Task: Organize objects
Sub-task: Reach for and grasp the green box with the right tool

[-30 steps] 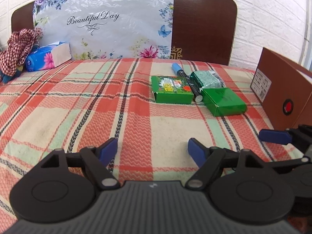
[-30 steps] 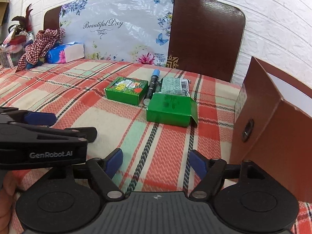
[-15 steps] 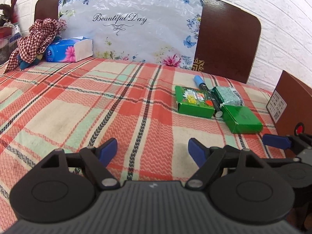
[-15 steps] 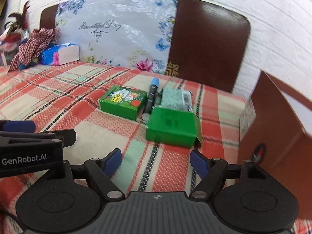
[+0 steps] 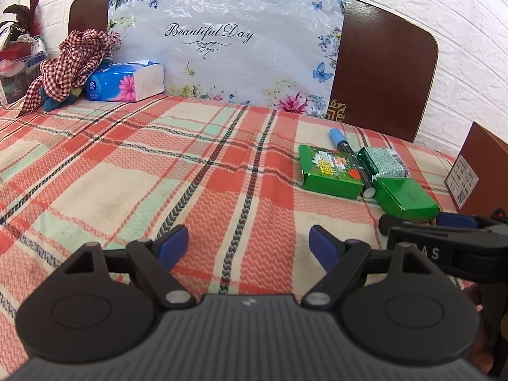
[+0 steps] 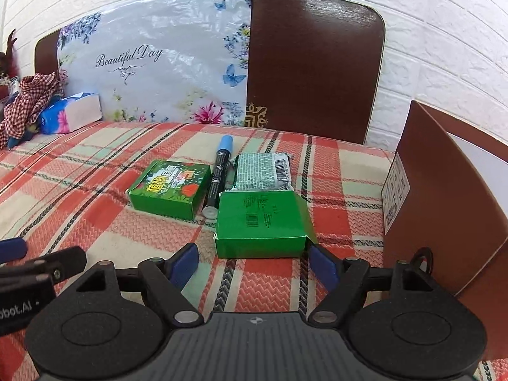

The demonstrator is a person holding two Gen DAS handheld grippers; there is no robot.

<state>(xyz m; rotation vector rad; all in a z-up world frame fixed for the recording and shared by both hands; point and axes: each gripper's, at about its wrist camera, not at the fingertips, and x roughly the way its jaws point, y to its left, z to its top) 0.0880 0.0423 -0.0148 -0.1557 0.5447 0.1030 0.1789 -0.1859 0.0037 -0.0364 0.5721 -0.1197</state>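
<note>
On the plaid bedspread lie a plain green box [image 6: 262,222], a printed green box [image 6: 170,187], a black marker with a blue cap [image 6: 219,176] between them, and a green foil packet [image 6: 262,171] behind. My right gripper [image 6: 254,262] is open and empty, its fingers just in front of the plain green box. My left gripper [image 5: 249,246] is open and empty over bare bedspread, left of the objects: the printed box [image 5: 330,173], the marker [image 5: 350,158], the packet [image 5: 382,160] and the plain box [image 5: 406,197].
An open brown cardboard box [image 6: 444,197] stands at the right. A tissue pack [image 5: 127,82] and a checked cloth [image 5: 68,63] lie at the back left by the headboard [image 6: 314,63]. A floral plastic sheet [image 5: 222,47] leans against it.
My right gripper moved forward and closer to the plain green box. My left gripper drew back and turned left, so the objects sit further right in its view. Both stayed open.
</note>
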